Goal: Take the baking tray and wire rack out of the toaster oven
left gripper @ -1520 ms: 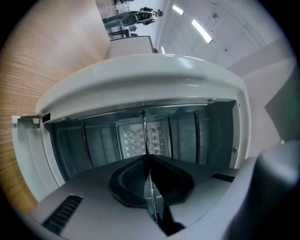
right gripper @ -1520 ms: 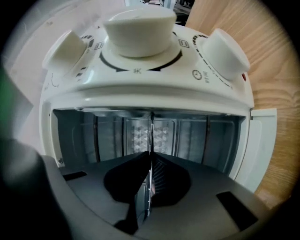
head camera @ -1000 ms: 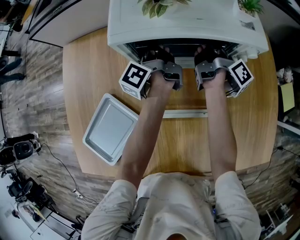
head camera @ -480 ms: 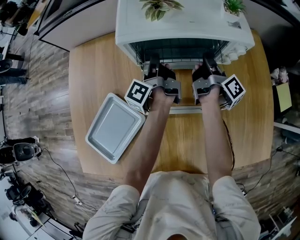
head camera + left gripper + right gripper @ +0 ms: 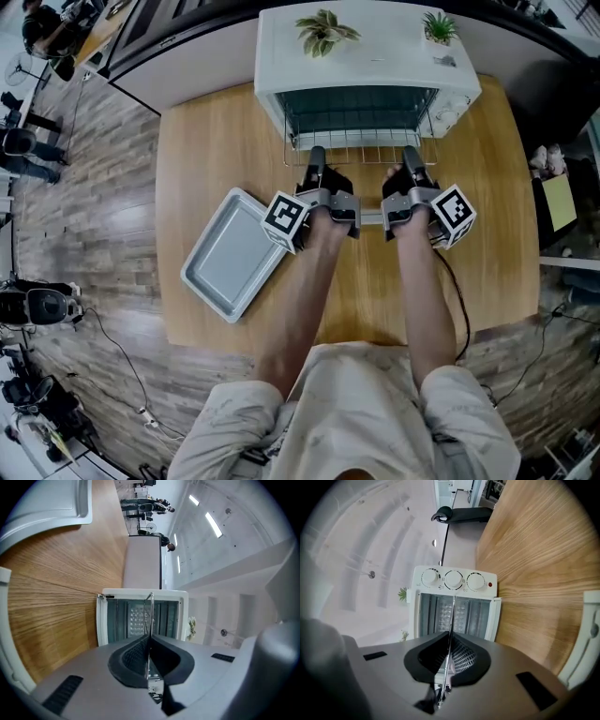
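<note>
The white toaster oven point(image 5: 366, 47) stands open at the table's far edge. A wire rack point(image 5: 361, 150) sticks halfway out of its mouth. My left gripper point(image 5: 317, 161) and right gripper point(image 5: 410, 161) are both shut on the rack's front edge, one near each corner. In the left gripper view the rack point(image 5: 150, 613) runs edge-on between the pads of the left gripper point(image 5: 149, 653). The right gripper point(image 5: 449, 656) pinches the rack point(image 5: 452, 616) the same way. The grey baking tray point(image 5: 234, 255) lies on the table, left of my left arm.
The oven's dropped door point(image 5: 370, 218) lies flat under my hands. Two small plants point(image 5: 323, 28) sit on the oven's top. The round wooden table point(image 5: 187, 150) has bare wood on both sides. Cables and equipment point(image 5: 37, 305) lie on the floor at left.
Both grippers have pulled back from the oven's mouth toward me, drawing the wire rack out with them. The baking tray has stayed put on the table.
</note>
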Demonstrator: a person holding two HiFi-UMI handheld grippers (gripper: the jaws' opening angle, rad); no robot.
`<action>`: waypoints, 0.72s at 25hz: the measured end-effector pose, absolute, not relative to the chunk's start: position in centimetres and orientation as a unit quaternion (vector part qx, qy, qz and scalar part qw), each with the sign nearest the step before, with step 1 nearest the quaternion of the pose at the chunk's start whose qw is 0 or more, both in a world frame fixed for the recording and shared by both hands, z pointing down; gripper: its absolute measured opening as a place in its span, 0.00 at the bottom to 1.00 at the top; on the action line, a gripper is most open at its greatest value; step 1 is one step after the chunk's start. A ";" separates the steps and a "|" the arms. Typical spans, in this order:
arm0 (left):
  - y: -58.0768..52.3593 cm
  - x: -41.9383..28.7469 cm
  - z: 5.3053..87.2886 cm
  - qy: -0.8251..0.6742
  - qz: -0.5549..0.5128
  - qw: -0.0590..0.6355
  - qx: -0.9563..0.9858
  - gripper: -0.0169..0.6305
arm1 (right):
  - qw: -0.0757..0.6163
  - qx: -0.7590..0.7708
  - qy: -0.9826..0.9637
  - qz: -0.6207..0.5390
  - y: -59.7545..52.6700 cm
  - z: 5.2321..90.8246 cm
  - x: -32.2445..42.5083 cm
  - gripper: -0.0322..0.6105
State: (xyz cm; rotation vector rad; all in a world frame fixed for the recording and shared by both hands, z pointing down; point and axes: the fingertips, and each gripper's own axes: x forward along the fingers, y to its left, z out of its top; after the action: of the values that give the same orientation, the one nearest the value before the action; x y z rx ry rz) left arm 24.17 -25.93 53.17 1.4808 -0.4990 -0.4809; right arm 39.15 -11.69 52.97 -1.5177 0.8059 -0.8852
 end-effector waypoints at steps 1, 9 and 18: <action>-25.5 23.7 53.0 -0.218 -0.213 0.686 0.660 0.05 | 0.568 -0.647 0.344 -0.376 -11.2 52.8 38.6 0.09; -22.5 20.1 51.8 -0.190 -0.228 0.684 0.666 0.05 | 0.571 -0.643 0.344 -0.376 -7.8 52.7 34.7 0.09; -20.0 17.4 50.4 -0.177 -0.234 0.673 0.679 0.05 | 0.571 -0.642 0.356 -0.369 -5.2 51.4 31.9 0.09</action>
State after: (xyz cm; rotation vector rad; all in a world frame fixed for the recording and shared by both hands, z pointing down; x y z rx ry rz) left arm 17.40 -20.00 50.39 1.5284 -0.3981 -0.5267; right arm 31.91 -5.24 51.42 -1.5054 0.8347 -0.8648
